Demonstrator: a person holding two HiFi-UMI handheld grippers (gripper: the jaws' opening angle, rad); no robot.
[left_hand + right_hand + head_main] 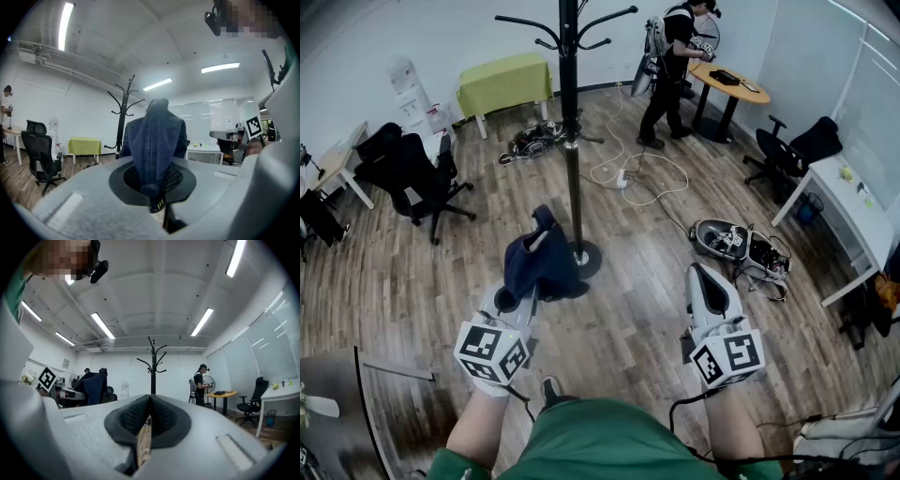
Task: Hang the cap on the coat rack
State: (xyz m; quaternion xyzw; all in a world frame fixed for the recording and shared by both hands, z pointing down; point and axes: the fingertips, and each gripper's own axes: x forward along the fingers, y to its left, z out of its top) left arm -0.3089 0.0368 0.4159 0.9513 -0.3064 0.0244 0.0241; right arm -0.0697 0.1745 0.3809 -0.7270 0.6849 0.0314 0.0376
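The left gripper (pixel 523 298) is clamped on the blue cap (pixel 542 262), which stands out of its jaws just left of the rack (pixel 573 169), near its base in the head view. The right gripper (pixel 701 274), jaws pressed together on nothing, sits right of the rack and farther from it (so the left is the nearer hand). The cap's long axis runs along the jaws toward the rack, whose hooks lie ahead and higher, so the move likely calls for a reach forward and up.
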